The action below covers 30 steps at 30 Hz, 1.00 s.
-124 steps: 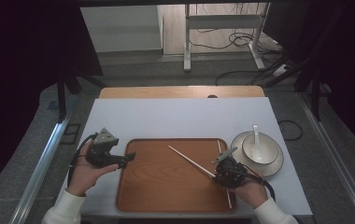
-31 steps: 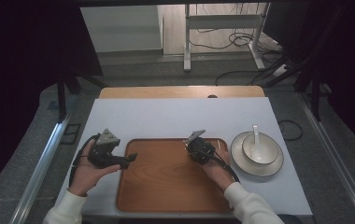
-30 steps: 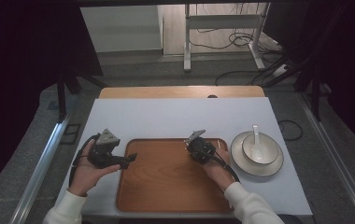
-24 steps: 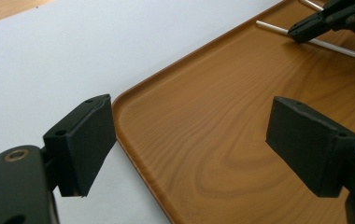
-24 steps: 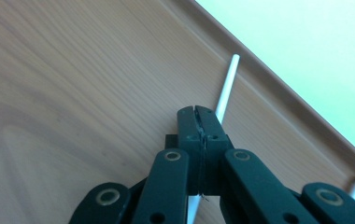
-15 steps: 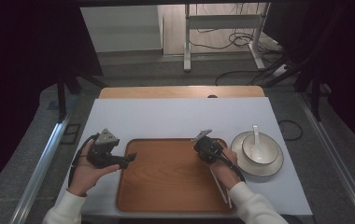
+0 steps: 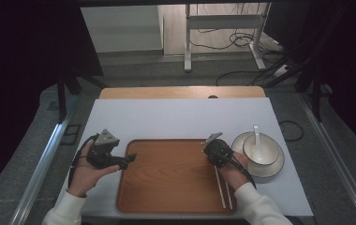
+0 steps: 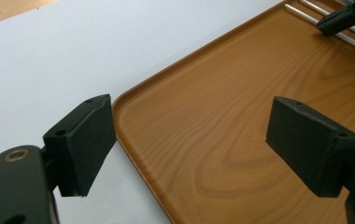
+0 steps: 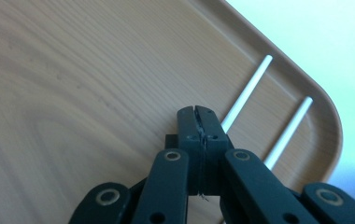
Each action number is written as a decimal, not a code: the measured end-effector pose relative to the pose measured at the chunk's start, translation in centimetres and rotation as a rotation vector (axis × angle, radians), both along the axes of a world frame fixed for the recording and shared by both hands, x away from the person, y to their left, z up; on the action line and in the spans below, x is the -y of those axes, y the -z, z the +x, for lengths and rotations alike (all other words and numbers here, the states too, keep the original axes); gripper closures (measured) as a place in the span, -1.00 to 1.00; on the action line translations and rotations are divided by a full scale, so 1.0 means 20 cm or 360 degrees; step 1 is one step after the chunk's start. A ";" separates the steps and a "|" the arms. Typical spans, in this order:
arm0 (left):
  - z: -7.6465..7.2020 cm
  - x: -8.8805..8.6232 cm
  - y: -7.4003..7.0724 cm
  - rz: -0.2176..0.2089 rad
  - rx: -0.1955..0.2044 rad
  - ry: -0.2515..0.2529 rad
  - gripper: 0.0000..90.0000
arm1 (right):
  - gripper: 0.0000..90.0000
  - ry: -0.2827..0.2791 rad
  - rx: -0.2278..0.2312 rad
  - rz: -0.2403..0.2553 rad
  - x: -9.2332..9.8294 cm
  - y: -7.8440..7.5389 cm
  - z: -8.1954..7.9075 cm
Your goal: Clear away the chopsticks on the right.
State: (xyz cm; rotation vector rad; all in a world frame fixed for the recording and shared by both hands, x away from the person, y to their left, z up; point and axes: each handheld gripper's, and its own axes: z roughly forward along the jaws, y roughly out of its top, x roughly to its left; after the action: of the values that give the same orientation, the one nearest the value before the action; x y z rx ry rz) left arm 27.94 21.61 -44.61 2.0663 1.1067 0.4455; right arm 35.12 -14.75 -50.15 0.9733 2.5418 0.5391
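Observation:
Over the tray's right part, my right gripper (image 7: 213,149) is shut with nothing between its pads; in the right gripper view its closed jaws (image 9: 198,115) hover just above the wood. Two white chopsticks (image 7: 221,187) lie side by side along the right edge of the brown wooden tray (image 7: 166,178), also seen as chopsticks (image 9: 248,91) beside the tray's rounded corner (image 9: 332,140). My left gripper (image 7: 125,160) stands open at the tray's left edge, its gripper (image 8: 196,140) jaws wide and empty over the tray (image 8: 203,102).
A white bowl (image 7: 265,153) with a white spoon (image 7: 256,136) sits on a plate (image 7: 272,169) just right of the tray. The white tabletop (image 7: 176,117) stretches behind, with a wooden strip (image 7: 181,92) at its far edge.
My right gripper has moved to the right across the tray toward the bowl, staying shut. The left gripper has kept still.

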 end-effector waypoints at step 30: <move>0.00 0.00 -0.01 0.0001 0.0005 0.0002 -0.65 | 1.00 0.0027 -0.0047 -0.0024 0.13 -0.02 -0.07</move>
State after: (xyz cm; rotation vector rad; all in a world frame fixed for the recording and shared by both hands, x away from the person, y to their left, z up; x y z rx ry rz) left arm 27.86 21.68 -44.48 2.0663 1.1033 0.4487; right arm 33.71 -17.42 -49.81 1.0035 2.5573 0.5039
